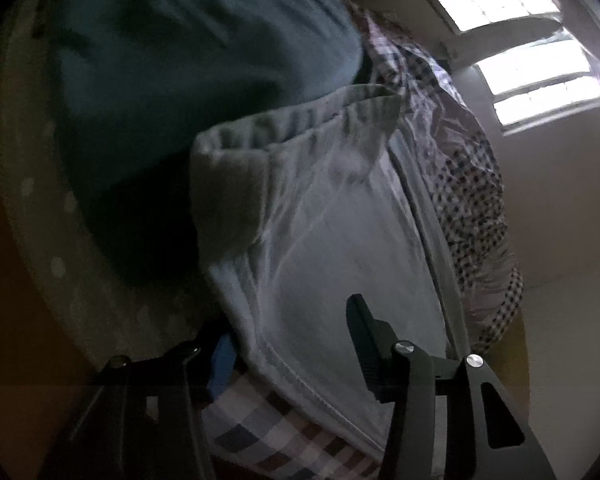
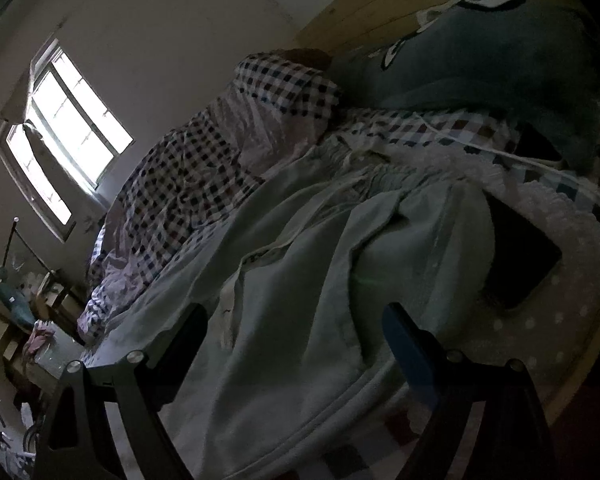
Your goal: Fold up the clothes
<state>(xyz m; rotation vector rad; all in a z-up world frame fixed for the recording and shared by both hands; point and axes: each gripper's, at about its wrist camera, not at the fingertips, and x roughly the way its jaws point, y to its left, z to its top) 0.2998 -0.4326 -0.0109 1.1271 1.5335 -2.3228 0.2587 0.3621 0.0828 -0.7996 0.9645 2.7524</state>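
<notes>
A pair of light grey-green pants (image 1: 320,220) with a gathered elastic waistband (image 1: 300,120) lies flat on the checked bed sheet (image 1: 260,436). The same pants (image 2: 300,280) fill the right wrist view, drawstring and pocket showing. My left gripper (image 1: 288,344) is open, its fingers straddling the hem end of the cloth, the left one half under the fabric. My right gripper (image 2: 296,324) is open, its fingers low over the hem on either side of the cloth.
A dark teal plush pillow (image 1: 188,52) lies past the waistband, also in the right wrist view (image 2: 500,48). A crumpled checked quilt (image 2: 188,168) lies beside the pants. A dark tablet-like slab (image 2: 520,256) rests on a dotted cushion (image 2: 540,340). A bright window (image 1: 528,52) is behind.
</notes>
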